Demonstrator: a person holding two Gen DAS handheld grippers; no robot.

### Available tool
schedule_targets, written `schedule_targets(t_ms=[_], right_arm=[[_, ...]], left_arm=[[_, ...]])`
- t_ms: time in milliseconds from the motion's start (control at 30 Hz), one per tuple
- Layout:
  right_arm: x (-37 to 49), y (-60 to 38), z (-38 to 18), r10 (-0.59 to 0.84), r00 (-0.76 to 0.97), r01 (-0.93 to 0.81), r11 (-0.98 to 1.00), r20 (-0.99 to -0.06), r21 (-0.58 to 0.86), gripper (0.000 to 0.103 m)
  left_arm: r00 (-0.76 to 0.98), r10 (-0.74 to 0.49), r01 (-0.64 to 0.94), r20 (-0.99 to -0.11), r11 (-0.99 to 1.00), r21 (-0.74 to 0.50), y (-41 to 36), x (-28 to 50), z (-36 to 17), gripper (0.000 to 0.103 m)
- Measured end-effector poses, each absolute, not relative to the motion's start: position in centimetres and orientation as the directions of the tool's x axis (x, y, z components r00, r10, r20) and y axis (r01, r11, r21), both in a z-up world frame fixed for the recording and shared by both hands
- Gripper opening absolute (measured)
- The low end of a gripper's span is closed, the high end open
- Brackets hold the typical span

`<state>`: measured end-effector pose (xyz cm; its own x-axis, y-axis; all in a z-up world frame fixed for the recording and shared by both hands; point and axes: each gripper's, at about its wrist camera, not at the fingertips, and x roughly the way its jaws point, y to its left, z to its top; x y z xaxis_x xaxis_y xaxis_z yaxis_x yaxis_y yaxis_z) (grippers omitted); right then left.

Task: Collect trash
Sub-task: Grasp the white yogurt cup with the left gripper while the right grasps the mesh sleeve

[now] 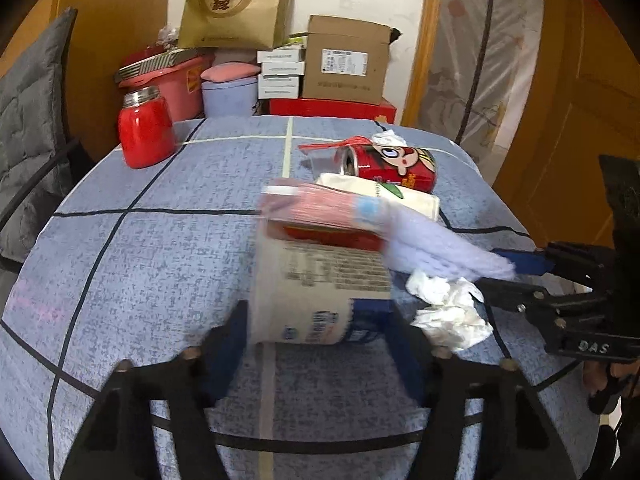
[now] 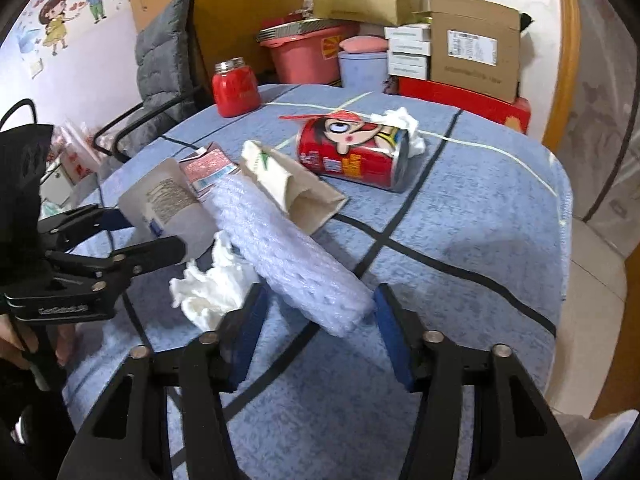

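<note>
My left gripper (image 1: 316, 332) is shut on a grey printed carton (image 1: 320, 280), held above the blue cloth; it also shows in the right wrist view (image 2: 172, 208). My right gripper (image 2: 316, 320) is closed on one end of a white foam sleeve (image 2: 288, 248), which reaches toward the carton and shows in the left wrist view (image 1: 432, 240). A crumpled white tissue (image 2: 212, 284) lies between the grippers. A red cartoon can (image 2: 354, 152) lies on its side further back, next to a flattened cream paper box (image 2: 288, 184) and another tissue (image 2: 404, 124).
A red jar (image 1: 146, 132) stands at the table's far left. Boxes, pink tubs and a gold paper bag (image 1: 236, 4) are stacked behind the table. A grey padded chair (image 2: 168, 64) stands to the left. The table (image 2: 480, 240) edge drops off on the right.
</note>
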<state>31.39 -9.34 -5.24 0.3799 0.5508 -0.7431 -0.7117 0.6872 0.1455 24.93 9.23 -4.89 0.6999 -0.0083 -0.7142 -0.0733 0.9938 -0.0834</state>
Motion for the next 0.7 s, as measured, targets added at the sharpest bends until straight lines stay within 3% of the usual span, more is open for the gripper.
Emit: schedule_targets(t_ms=[200,600,700], right_arm=[[30.3,-9.3,-5.1,0.546,0.39,-0.724,0.679,-0.741,0.12,0.009],[30.0,-10.7,-3.3,0.538,0.436,-0.716,0.693,-0.722,0.084,0.01],[30.3,-10.9,-3.5,0.53,0.435,-0.704,0.704,-0.728,0.092,0.019]], left_arm=[[0.726,-0.028,-0.052,-0.687,0.994,-0.095,9.2,24.0,-4.3,0.062],[0.728,-0.028,-0.063,-0.685,0.992,-0.108,10.7,22.1,-4.4,0.062],[0.731,-0.032,-0.064,-0.682,0.991,-0.116,11.1,21.6,-4.3,0.062]])
